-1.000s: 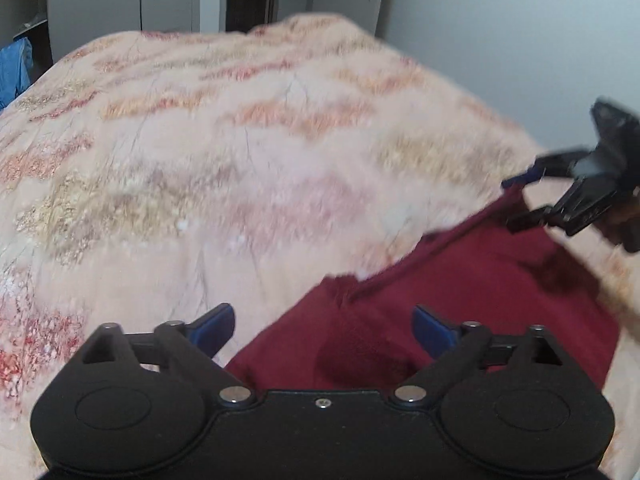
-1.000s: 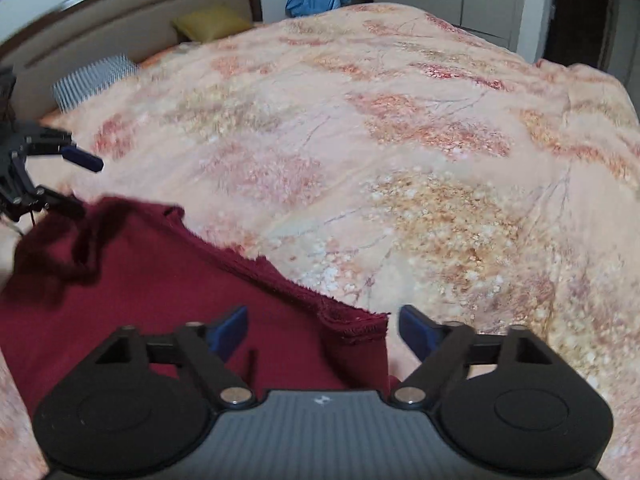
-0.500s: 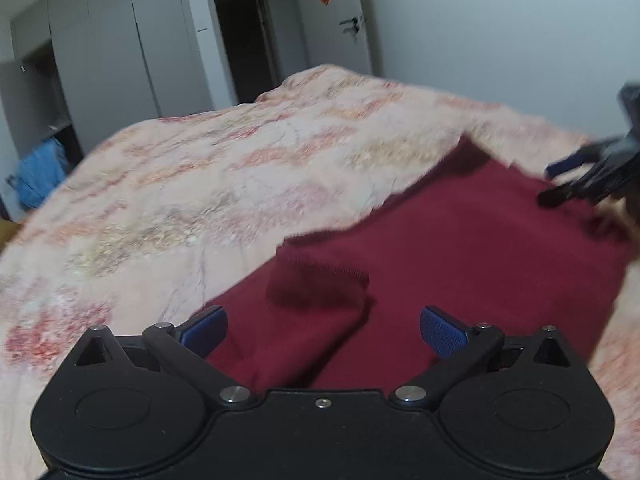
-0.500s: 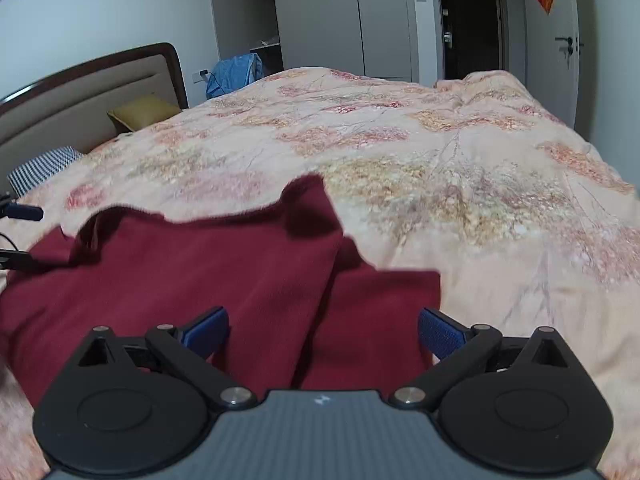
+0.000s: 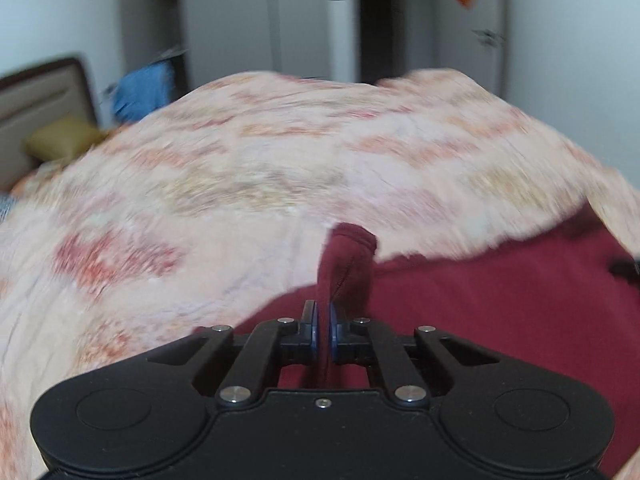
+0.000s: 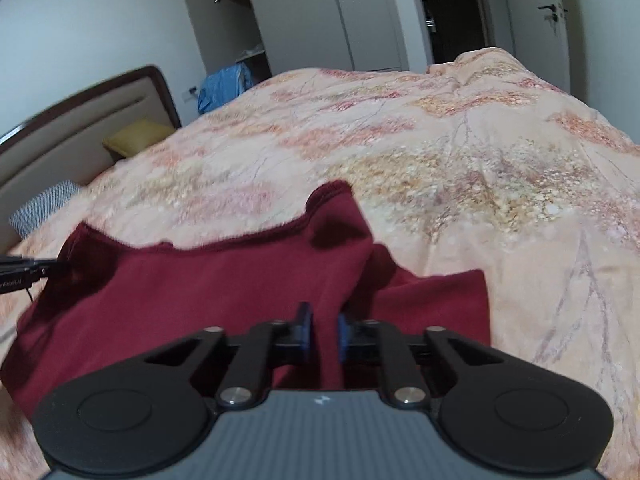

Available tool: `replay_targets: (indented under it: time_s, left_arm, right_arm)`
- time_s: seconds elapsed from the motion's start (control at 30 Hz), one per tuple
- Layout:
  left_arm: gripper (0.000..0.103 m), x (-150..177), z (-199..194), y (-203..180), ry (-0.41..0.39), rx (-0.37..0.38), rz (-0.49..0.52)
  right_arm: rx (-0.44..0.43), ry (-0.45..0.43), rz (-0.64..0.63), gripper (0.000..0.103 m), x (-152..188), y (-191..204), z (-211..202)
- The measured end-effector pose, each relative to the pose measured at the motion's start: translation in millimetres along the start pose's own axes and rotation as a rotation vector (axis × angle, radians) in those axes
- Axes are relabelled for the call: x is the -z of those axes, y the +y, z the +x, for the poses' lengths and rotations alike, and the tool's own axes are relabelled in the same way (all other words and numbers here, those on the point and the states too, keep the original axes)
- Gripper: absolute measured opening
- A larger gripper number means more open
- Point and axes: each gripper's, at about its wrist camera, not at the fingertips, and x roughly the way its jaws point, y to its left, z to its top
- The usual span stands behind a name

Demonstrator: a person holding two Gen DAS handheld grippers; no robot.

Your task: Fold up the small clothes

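Observation:
A dark red garment [image 5: 500, 304] lies on the floral bedspread [image 5: 248, 184]. My left gripper [image 5: 323, 326] is shut on a bunched fold of it that sticks up between the blue pads. In the right wrist view the garment [image 6: 192, 292] spreads to the left, and my right gripper [image 6: 323, 330] is shut on a ridge of its cloth. The left gripper's tip [image 6: 24, 270] shows at that view's left edge, at the garment's far corner.
The bedspread [image 6: 460, 152] covers the whole bed. A headboard [image 6: 80, 120], a yellow pillow [image 6: 138, 136] and a striped pillow [image 6: 44, 204] are at the left. A blue cloth [image 6: 222, 88] hangs by the wardrobe [image 6: 304, 20]. A door [image 6: 536, 20] is at the right.
Both grippers were open over the garment; now both have shut on folds of it. The views have tilted up and the cloth is raised between the pads.

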Motion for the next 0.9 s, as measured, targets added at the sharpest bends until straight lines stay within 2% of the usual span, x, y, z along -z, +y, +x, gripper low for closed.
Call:
replay_targets:
  time_s: [0.07,0.13,0.2,0.23,0.27,0.3,0.33,0.37,0.4,0.47,0.57,0.63,0.7,0.77,0.9]
  left_arm:
    - [0.007,-7,12,13,0.043,-0.015,-0.075]
    - [0.008,-8,34,21,0.125,-0.042,-0.118]
    - [0.015,-7,46,24,0.157,-0.049,-0.139]
    - [0.021,-6,46,24,0.162,-0.057,-0.141]
    - [0.033,-7,44,23,0.157,-0.057,-0.144]
    - [0.040,-7,40,23,0.145,-0.044,-0.152]
    - [0.056,-8,35,22,0.131,-0.030,-0.165]
    - [0.074,-8,29,22,0.120,-0.023,-0.180]
    - [0.082,-9,24,21,0.114,-0.023,-0.196]
    - [0.100,-12,13,19,0.106,-0.034,-0.229]
    - [0.101,-19,-7,17,0.105,0.001,-0.275]
    - [0.102,-25,-27,15,0.087,-0.010,-0.289]
    - [0.102,-30,-50,11,0.067,-0.080,-0.259]
    - [0.102,-34,-75,7,0.054,-0.163,-0.198]
    - [0.102,-30,-130,4,-0.001,-0.278,-0.126]
  right_arm:
    - [0.020,-0.011,0.039,0.009,-4,-6,2]
    - [0.033,0.014,0.065,0.009,-4,-11,11]
    - [0.049,0.035,0.060,0.009,-1,-13,19]
    - [0.059,0.039,0.049,0.010,0,-11,20]
    - [0.067,0.037,0.039,0.013,1,-10,20]
    - [0.072,0.032,0.030,0.019,1,-8,17]
    - [0.077,0.026,0.017,0.024,0,-5,13]
    - [0.081,0.021,0.000,0.039,-2,-2,9]
    - [0.087,0.013,-0.023,0.056,-3,1,5]
    - [0.107,-0.010,-0.070,0.073,-5,9,-4]
    - [0.115,-0.047,-0.090,0.093,-7,21,-19]
    - [0.098,-0.069,-0.103,0.098,-8,30,-30]
    - [0.085,-0.084,-0.131,0.103,-5,42,-41]
    - [0.071,-0.102,-0.167,0.103,0,58,-52]
    - [0.061,-0.128,-0.222,0.103,15,85,-76]
